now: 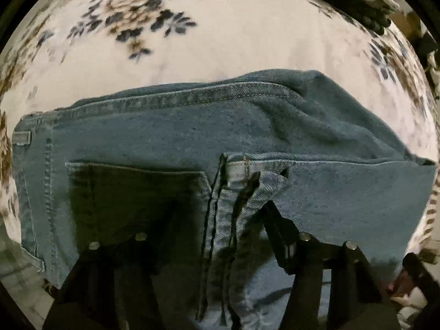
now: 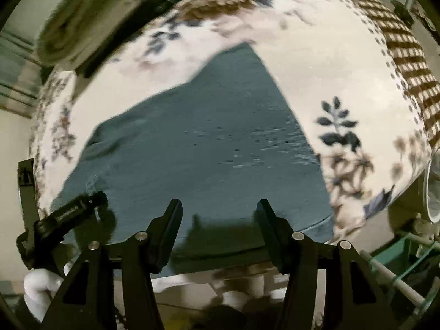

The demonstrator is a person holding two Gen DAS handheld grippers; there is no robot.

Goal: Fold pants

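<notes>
Blue denim fills the left wrist view: the jeans (image 1: 192, 137) lie folded on a white bedspread (image 1: 220, 41) printed with blue and brown flowers, waistband and belt loop out at nine o'clock, the back pocket (image 1: 132, 189) toward seven o'clock in shadow; the left gripper (image 1: 220, 233) sits low at six o'clock, its right finger (image 1: 277, 220) tucked under a lifted flap of denim hem, its left finger lost in the dark, so I cannot tell how far the tongs stand apart or whether they pinch the cloth.

From the right wrist view the jeans (image 2: 209, 143) spread from the centre up toward twelve o'clock, blurred; the right gripper (image 2: 220, 220) hangs at six o'clock over the near edge of the denim, its two fingers wide apart with nothing between them; the other gripper shows at eight o'clock, resting against the fabric; a brown checked border (image 2: 407, 55) runs along the bedspread at two o'clock.
</notes>
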